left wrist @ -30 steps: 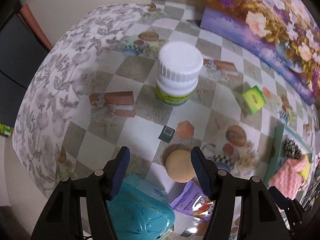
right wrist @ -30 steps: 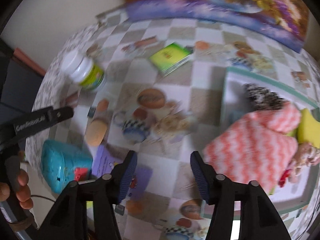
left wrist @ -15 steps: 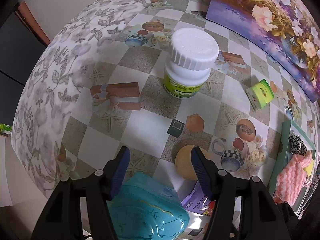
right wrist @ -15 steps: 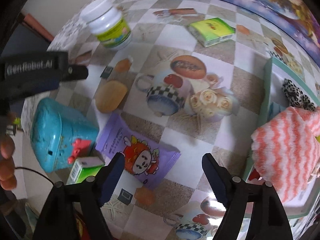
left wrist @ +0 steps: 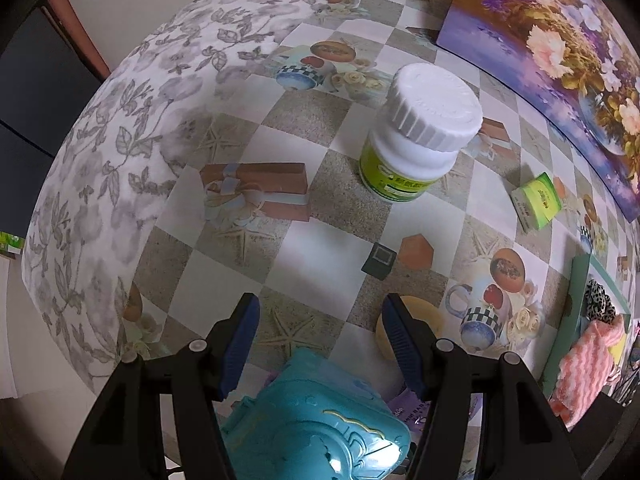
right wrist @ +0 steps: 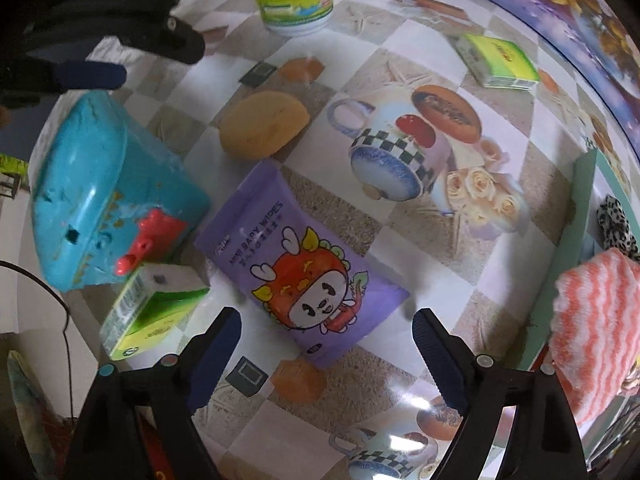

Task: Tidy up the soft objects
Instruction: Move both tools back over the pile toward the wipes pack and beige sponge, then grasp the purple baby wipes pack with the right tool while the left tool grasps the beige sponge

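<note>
A purple baby-wipes pack (right wrist: 304, 276) lies flat on the table, just ahead of my open, empty right gripper (right wrist: 326, 326). A round tan sponge (right wrist: 264, 124) lies beyond it; it also shows in the left wrist view (left wrist: 432, 320), partly behind the right finger. My left gripper (left wrist: 320, 316) is open and empty above the teal toy (left wrist: 316, 420). A green tray (right wrist: 576, 216) at the right holds a pink-and-white striped cloth (right wrist: 592, 320) and a leopard-print item (right wrist: 616, 220).
A white bottle with a green label (left wrist: 416, 140) stands mid-table. A green box (left wrist: 538, 200) lies right of it. The teal toy (right wrist: 104, 184) and a small green carton (right wrist: 152, 312) sit at the near left. A floral painting (left wrist: 560, 40) leans at the back.
My right gripper has swung left from the tray and dropped low over the wipes pack, its jaws wider. My left gripper has drawn back and left; the sponge is no longer between its fingers.
</note>
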### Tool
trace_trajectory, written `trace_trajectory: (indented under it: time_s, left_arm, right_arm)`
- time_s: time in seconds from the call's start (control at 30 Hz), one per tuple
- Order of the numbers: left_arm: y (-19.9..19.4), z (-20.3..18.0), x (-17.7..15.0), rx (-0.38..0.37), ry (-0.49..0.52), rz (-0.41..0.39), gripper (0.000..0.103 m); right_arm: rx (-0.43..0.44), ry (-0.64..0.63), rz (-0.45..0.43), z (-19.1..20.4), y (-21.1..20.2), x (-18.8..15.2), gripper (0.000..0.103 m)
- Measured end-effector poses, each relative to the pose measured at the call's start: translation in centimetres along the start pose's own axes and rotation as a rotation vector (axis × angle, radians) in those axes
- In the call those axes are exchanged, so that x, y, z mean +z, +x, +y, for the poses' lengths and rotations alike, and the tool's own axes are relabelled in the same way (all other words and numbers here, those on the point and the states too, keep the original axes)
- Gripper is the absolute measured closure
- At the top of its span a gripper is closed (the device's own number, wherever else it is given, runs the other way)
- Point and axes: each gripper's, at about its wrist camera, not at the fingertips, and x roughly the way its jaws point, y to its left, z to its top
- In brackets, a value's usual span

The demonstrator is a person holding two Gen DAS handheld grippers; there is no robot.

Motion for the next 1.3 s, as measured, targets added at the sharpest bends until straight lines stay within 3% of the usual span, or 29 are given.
trace_trajectory:
  time_s: [0.2, 0.6, 1.1, 1.3]
  left_arm:
    - [0.2, -0.3, 0.2, -0.003, 0.004, 0.004, 0.038]
    - [0.2, -0.6, 0.2, -0.003, 0.020, 0.006, 0.038]
    - [1.3, -3.2, 0.4, -0.047, 0.077, 0.031, 0.038]
    - [1.9, -4.8, 0.4, -0.053, 0.116, 0.039, 0.038]
  right_arm:
    - [-0.056, 0.013, -0.028, 0.6, 1.5, 1.0, 0.011]
    - [-0.076, 0.131, -0.139, -1.2, 1.8, 2.7, 0.007]
    - [-0.078, 0.239, -0.155, -4.5, 1.4, 1.6, 0.008]
    - [-0.054, 0.254, -0.164, -7.5, 0.8, 1.6, 0.008]
